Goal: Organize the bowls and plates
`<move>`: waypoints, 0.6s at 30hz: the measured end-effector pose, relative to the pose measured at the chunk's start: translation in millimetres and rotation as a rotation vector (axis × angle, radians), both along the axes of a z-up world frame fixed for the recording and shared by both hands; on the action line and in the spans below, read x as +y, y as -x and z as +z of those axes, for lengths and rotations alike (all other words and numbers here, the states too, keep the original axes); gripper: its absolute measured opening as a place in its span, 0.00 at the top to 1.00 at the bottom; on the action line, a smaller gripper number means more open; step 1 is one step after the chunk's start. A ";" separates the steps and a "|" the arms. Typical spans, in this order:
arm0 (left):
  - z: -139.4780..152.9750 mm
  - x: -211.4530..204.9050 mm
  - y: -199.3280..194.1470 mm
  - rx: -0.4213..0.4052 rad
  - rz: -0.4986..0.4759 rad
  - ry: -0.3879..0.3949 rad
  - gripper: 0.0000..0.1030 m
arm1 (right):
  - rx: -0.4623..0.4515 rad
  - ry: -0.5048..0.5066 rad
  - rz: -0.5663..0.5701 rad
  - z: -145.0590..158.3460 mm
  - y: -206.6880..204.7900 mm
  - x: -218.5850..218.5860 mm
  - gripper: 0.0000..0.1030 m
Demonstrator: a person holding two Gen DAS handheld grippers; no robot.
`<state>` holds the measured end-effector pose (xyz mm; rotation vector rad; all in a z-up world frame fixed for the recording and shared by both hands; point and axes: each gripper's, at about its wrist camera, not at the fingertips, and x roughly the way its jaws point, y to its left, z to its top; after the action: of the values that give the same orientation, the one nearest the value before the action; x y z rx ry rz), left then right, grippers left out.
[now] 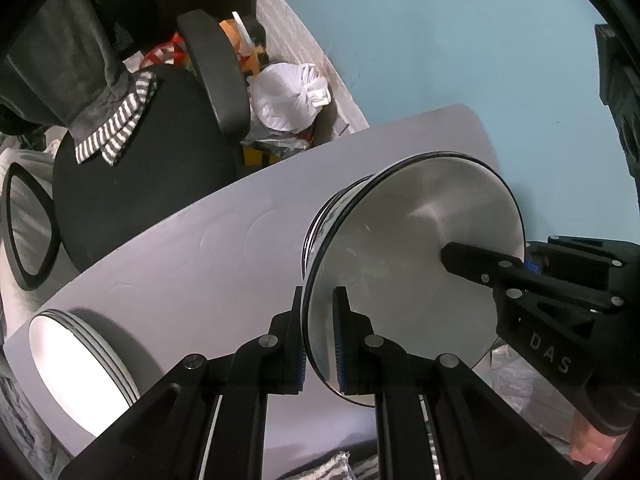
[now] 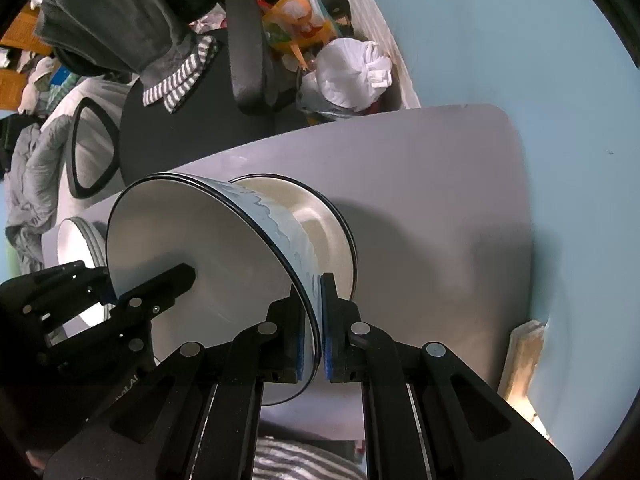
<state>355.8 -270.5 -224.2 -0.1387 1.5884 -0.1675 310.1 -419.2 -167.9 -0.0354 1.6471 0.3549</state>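
Bowl [image 1: 400, 248]: you carry it between both grippers, held over the far right part of the bench [image 1: 180, 256], above a second bowl [image 2: 320, 216] that rests there. Judged purpose: nesting the pair.

Left gripper [image 1: 320, 336]: fingers pinch the rim on its near left side, one pad inside, one outside. Right gripper [image 2: 312, 328]: fingers pinch the opposite rim the same way. Two opposed grips likely keep the wide bowl level as it comes down.

Plate stack [image 1: 80, 364]: sits at the near left corner of the bench, well apart from the bowls.

View differences: the left wrist shows only the held bowl's plain inside and the plates in full. The right wrist shows the wavy blue band outside [image 2: 280, 216] and the lower bowl's cream interior; the plates are mostly hidden.
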 end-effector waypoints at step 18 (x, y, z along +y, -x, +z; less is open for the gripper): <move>-3.1 -9.0 -0.5 -0.008 -0.023 -0.056 0.68 | -0.011 0.024 0.042 -4.0 -4.2 -3.4 0.89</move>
<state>356.3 -279.6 -227.3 -0.0761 1.5852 -0.1419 314.2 -422.6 -171.9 -0.0902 1.6414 0.3660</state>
